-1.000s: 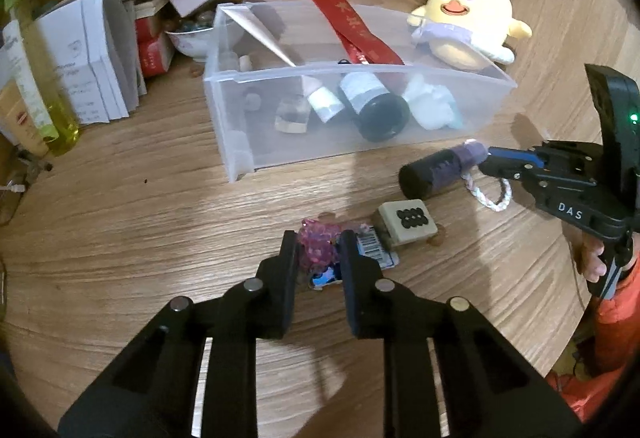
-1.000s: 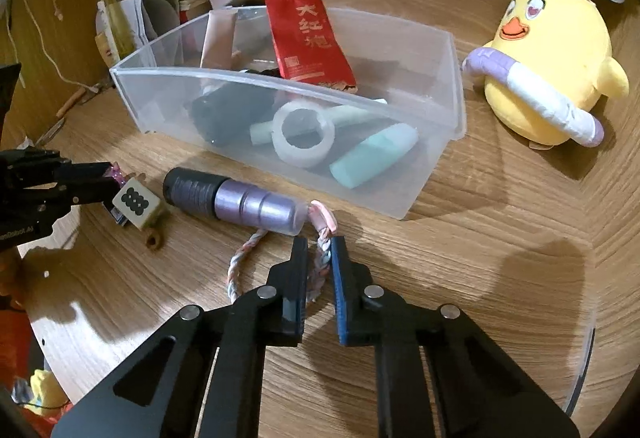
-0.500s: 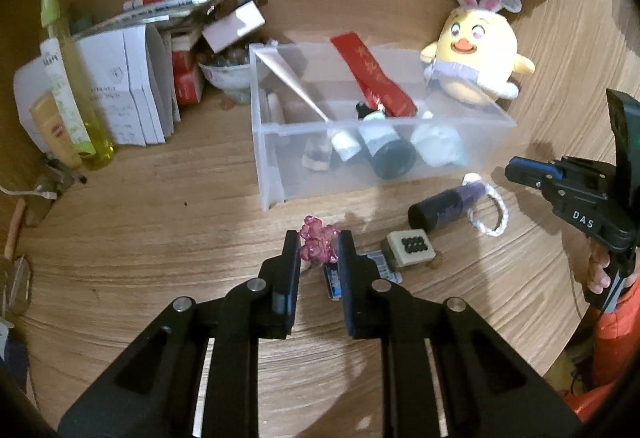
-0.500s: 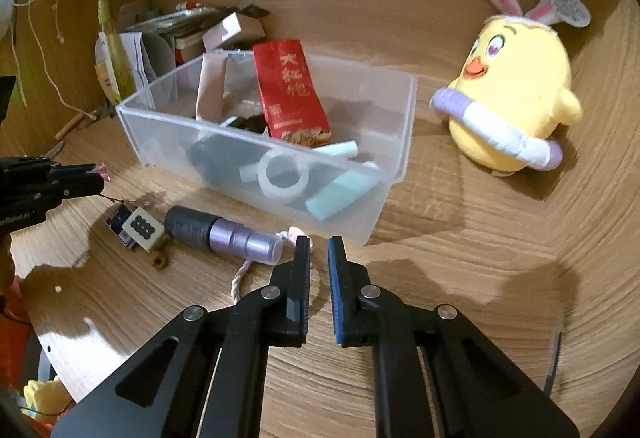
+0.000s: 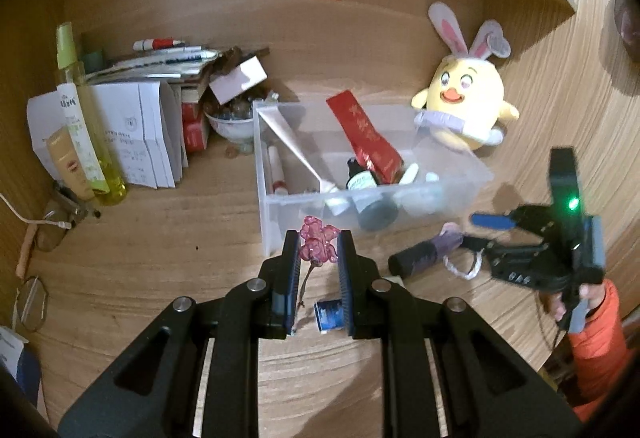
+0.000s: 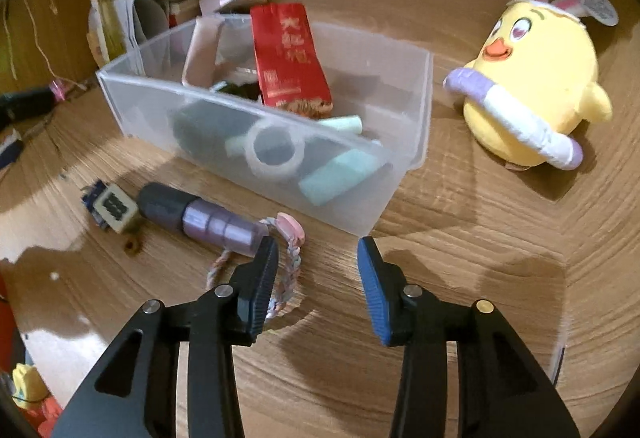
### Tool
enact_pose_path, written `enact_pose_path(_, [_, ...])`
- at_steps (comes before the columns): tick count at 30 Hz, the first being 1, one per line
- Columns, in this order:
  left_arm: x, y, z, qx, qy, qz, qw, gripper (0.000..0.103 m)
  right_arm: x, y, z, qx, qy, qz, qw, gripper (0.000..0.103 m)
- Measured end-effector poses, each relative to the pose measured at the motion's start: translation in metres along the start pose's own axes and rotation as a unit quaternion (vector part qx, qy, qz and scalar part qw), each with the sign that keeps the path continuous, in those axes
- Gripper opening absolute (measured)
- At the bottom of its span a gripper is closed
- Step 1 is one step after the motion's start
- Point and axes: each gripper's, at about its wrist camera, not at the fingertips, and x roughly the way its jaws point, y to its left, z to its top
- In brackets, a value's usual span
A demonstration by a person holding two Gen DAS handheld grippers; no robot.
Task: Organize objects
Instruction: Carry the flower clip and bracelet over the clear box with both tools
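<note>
Inside clear bin (image 6: 404, 125): red packet (image 6: 286, 57), dark bottle (image 5: 374, 211), mint tube (image 6: 340, 177).

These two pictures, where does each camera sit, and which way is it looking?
Left wrist view: on the left gripper, looking forward and down along its fingers, shut on a pink flower charm; the right gripper and an orange sleeve show at the right edge.
Right wrist view: on the right gripper, looking down past open fingers, which have just been opening with nothing between them, at the braided loop.
Both share the clear bin, purple tube and yellow chick plush.
</note>
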Motion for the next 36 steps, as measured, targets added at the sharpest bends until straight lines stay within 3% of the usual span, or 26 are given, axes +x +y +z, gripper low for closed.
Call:
enact_pose_path(3, [-0.003, 0.0, 0.005, -0.002, -0.009, -0.005, 0.9999, 0.018, 0.005, 0.003, -0.003, -0.004, 0.005, 0.006, 1.0, 0.032])
enact_pose_path(5, [-0.005, -0.001, 0.009, -0.003, -0.014, -0.005, 0.9999, 0.018, 0.004, 0.006, -0.003, -0.012, 0.008, 0.005, 1.0, 0.011])
enact_pose_path(6, [-0.006, -0.001, 0.011, -0.005, -0.017, -0.007, 0.9998, 0.018, 0.003, 0.008, -0.003, -0.015, 0.009, 0.005, 1.0, 0.009])
enact_pose_path(12, [-0.012, -0.005, 0.025, -0.01, -0.036, -0.014, 0.9992, 0.018, -0.003, 0.009, -0.007, -0.011, -0.008, -0.006, 1.0, 0.007])
enact_pose_path(22, [-0.02, -0.013, 0.051, -0.009, -0.063, -0.02, 0.9978, 0.018, -0.048, 0.003, -0.004, -0.003, -0.069, -0.021, 0.997, 0.007])
enact_pose_path(36, [-0.015, -0.014, 0.072, -0.014, -0.078, -0.006, 0.9968, 0.018, -0.095, -0.005, 0.026, 0.011, -0.151, -0.015, 0.988, 0.007])
